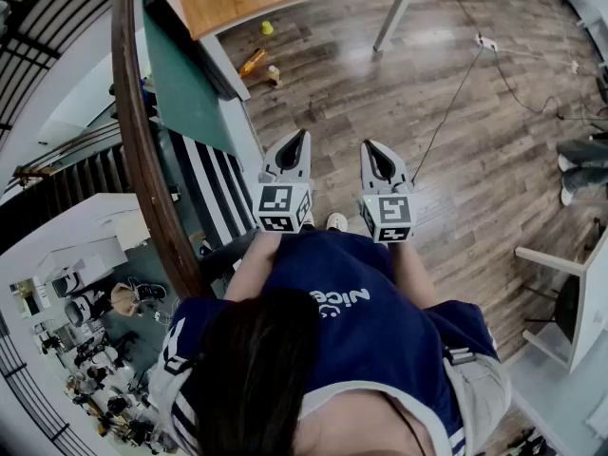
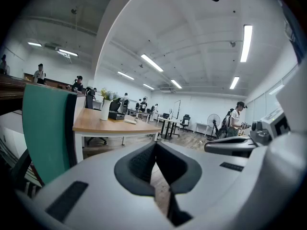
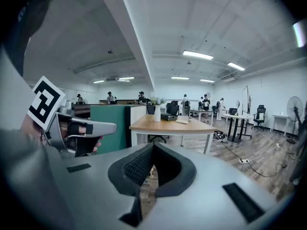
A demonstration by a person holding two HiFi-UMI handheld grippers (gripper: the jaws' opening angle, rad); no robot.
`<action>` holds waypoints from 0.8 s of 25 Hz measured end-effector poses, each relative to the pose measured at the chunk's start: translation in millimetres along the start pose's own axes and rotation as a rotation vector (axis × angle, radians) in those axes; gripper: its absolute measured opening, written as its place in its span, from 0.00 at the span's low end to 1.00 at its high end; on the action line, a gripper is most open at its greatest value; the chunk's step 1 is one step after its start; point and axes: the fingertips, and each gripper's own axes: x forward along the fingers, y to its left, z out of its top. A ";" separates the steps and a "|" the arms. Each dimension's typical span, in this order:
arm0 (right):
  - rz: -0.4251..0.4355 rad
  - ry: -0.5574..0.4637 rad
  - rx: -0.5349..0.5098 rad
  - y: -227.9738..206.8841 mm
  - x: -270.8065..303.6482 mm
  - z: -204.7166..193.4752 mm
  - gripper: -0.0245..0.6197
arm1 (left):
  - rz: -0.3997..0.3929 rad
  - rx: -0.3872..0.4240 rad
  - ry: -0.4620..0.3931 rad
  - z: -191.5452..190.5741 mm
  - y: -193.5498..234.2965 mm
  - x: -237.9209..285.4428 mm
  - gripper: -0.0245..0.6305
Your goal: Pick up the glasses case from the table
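Glasses case cannot be identified in any view; the small items on the far wooden surface (image 3: 168, 124) are too small to tell apart. Left hand-held gripper (image 1: 298, 139) and right hand-held gripper (image 1: 372, 150) are level side by side over the wood floor (image 1: 475, 160), well apart from that surface. Both have their jaws closed together with nothing between them.

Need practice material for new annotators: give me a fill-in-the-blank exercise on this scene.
1. The left gripper and the right gripper both have their jaws ____, with nothing between them.
2. A white ____ holding flowers stands on the wooden table.
3. The partition beside that table is ____.
Missing words: shut; vase; green.
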 end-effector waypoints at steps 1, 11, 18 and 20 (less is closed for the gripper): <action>0.004 -0.006 -0.012 -2.2 1.4 4.2 0.05 | 0.005 0.004 -0.005 1.4 0.2 1.4 0.04; 0.017 -0.033 -0.055 -7.1 3.3 11.9 0.05 | 0.027 0.017 -0.026 3.9 -0.8 -2.6 0.04; 0.029 -0.072 0.023 -9.4 -1.2 11.3 0.19 | -0.043 -0.007 -0.028 -1.7 -5.0 -10.8 0.29; 0.078 -0.064 0.035 -3.5 2.7 12.3 0.48 | -0.092 -0.021 -0.037 1.4 -8.9 -9.6 0.44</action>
